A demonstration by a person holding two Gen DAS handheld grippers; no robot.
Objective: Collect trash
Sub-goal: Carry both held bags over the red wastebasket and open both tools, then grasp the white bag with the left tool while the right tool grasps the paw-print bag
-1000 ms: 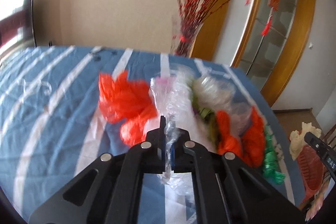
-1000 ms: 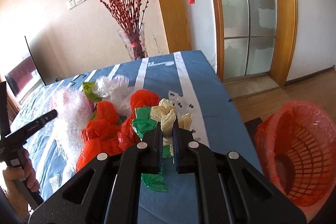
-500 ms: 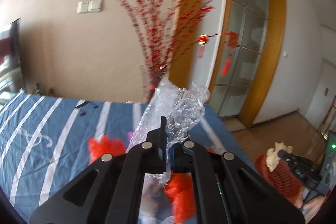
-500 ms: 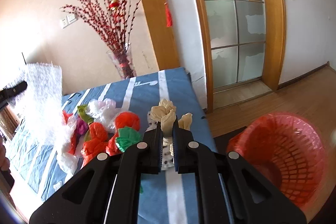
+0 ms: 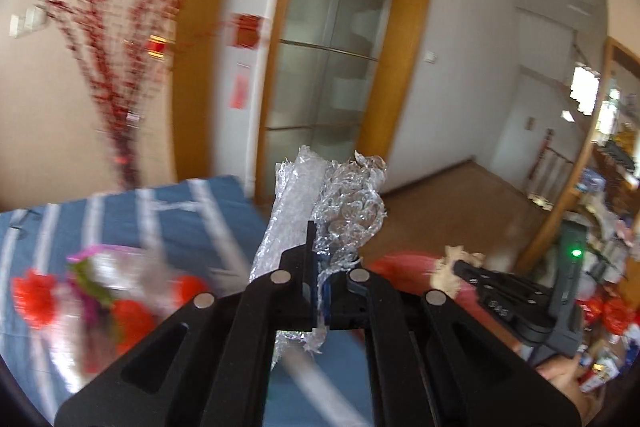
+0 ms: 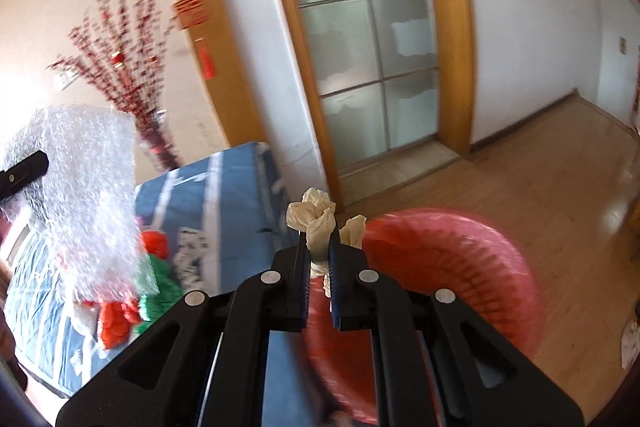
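Note:
My left gripper (image 5: 318, 259) is shut on a sheet of clear bubble wrap (image 5: 320, 203) and holds it up above the blue striped table (image 5: 120, 219). The same bubble wrap (image 6: 80, 195) hangs at the left of the right wrist view. My right gripper (image 6: 319, 243) is shut on a crumpled cream tissue (image 6: 316, 219), held over the near rim of a red basket (image 6: 448, 267) on the floor. In the left wrist view the right gripper (image 5: 460, 267) and the basket (image 5: 404, 263) show at the right.
Red, green and clear plastic scraps (image 6: 132, 291) lie on the table (image 6: 224, 211). They also show blurred in the left wrist view (image 5: 100, 291). A vase of red branches (image 6: 156, 143) stands at the table's far edge. Wooden floor (image 6: 540, 187) and a glass door (image 6: 368, 39) lie beyond.
Both grippers have swung right, away from the table. The bubble wrap has been lifted off the pile. The tissue now sits over the red basket.

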